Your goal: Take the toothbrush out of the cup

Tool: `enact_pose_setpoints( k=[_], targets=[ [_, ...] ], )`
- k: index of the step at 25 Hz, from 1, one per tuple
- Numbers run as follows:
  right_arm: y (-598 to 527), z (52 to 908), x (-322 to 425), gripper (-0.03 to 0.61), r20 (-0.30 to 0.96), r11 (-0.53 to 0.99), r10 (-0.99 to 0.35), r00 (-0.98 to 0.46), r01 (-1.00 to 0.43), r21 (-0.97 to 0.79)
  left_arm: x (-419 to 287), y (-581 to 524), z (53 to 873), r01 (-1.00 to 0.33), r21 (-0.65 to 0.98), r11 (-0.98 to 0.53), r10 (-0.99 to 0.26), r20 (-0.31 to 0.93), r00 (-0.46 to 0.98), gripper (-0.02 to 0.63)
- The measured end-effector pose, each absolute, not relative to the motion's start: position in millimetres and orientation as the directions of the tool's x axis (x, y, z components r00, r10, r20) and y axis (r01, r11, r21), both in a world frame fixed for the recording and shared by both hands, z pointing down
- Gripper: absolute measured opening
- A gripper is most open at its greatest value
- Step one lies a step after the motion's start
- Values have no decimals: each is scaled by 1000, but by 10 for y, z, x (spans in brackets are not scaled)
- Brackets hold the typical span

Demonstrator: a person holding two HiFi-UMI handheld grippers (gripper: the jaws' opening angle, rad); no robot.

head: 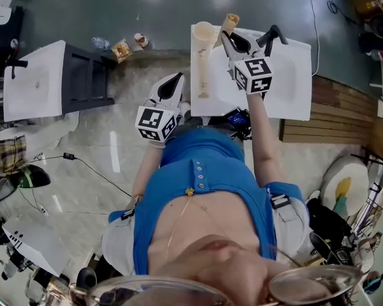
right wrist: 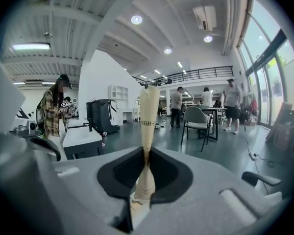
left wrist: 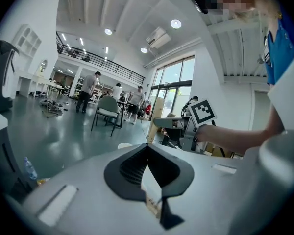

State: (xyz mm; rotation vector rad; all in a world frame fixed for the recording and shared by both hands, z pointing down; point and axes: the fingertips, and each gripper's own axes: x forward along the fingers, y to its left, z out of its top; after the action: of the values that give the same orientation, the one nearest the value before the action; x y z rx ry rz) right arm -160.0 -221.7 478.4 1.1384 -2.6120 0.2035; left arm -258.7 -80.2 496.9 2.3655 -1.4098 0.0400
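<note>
A cream, paper-wrapped toothbrush [right wrist: 148, 116] stands upright between the jaws of my right gripper [right wrist: 147, 155], which is shut on it. In the head view the toothbrush [head: 229, 23] pokes out past the right gripper [head: 225, 39] over the far side of the white table [head: 287, 75]. It is out of the tall beige cup [head: 203, 50], which stands just to its left on the table. My left gripper [head: 173, 85] hangs beside the table's left edge, below and left of the cup. Its jaws meet at the tip [left wrist: 147, 148] with nothing visibly between them.
A second white table [head: 32, 81] and a dark stand [head: 86, 78] lie to the left. A bottle and snack packets [head: 121, 48] sit on the floor. A cable [head: 92, 171] crosses the floor. A wooden pallet [head: 338, 116] lies right of the table. People and a chair [right wrist: 198, 119] are far off.
</note>
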Motion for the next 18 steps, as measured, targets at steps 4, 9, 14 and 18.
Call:
enact_pose_setpoints(
  k=[4, 9, 14, 18],
  targets=[
    [-2120, 4858, -1366, 34, 320, 651, -711, -626, -758, -38, -2380, -857, 4995, -829, 307, -467, -812, 222, 540, 2],
    [-2044, 4947, -1024, 32, 332, 613, -729, -598, -787, -71, -2074, -938, 5000, -800, 301, -519, -775, 229, 589, 2],
    [-1987, 4993, -664, 31, 339, 595, -735, -588, -798, -94, -1723, -993, 4995, -784, 302, -542, -755, 236, 612, 2],
    [-1926, 4988, -414, 31, 341, 598, -726, -597, -793, -116, -1463, -1001, 4979, -784, 306, -539, -753, 242, 612, 2]
  ],
)
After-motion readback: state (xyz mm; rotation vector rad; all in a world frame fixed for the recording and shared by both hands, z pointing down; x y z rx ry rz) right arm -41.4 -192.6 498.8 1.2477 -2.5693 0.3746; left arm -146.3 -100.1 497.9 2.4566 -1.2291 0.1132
